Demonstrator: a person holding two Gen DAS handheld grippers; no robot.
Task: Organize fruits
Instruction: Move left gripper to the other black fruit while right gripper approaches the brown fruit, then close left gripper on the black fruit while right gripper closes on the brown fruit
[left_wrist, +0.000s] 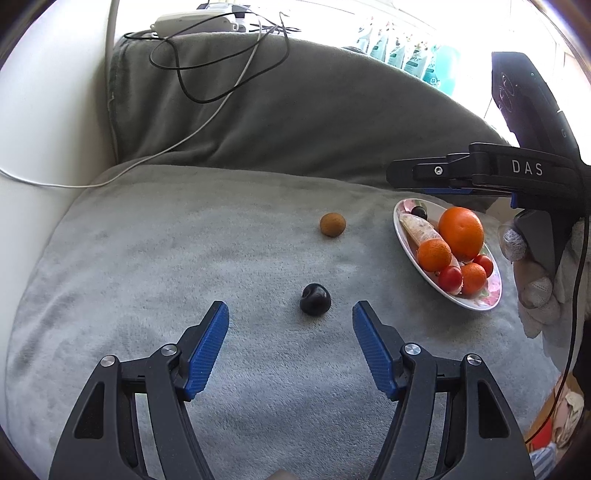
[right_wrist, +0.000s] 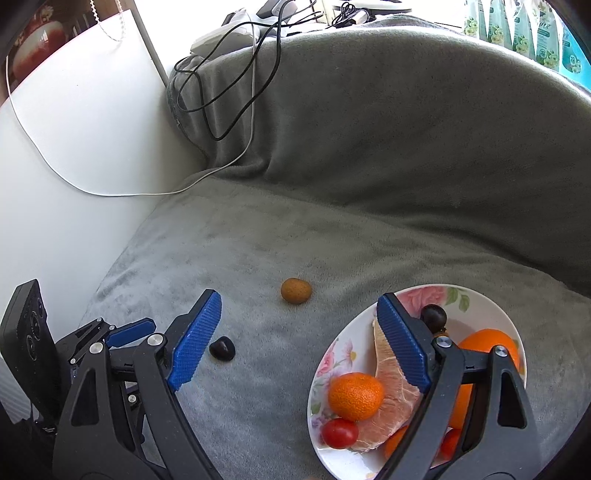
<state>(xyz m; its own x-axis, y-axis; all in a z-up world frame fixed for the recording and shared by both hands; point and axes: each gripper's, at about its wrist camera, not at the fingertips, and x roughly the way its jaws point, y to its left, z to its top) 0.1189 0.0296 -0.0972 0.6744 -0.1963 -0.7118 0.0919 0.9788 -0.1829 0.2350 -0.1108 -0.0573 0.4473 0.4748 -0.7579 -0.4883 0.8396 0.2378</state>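
Note:
A dark plum-like fruit (left_wrist: 315, 299) lies on the grey blanket, just ahead of my open, empty left gripper (left_wrist: 290, 314); it also shows in the right wrist view (right_wrist: 222, 349). A small brown round fruit (left_wrist: 332, 224) (right_wrist: 296, 290) lies farther back. A floral white plate (left_wrist: 406, 254) (right_wrist: 476, 299) holds a large orange (left_wrist: 461, 232), a mandarin (right_wrist: 355, 396), a pomelo wedge (right_wrist: 389, 391), cherry tomatoes (right_wrist: 339, 432) and a dark fruit (right_wrist: 433, 317). My right gripper (right_wrist: 299, 325) is open and empty, hovering over the plate's left rim.
The blanket covers a sofa seat and back cushion (left_wrist: 295, 110). Black and white cables (left_wrist: 207, 74) trail over the back cushion and the white armrest (left_wrist: 44, 129) on the left. Bottles (left_wrist: 406, 55) stand behind the sofa at the back right.

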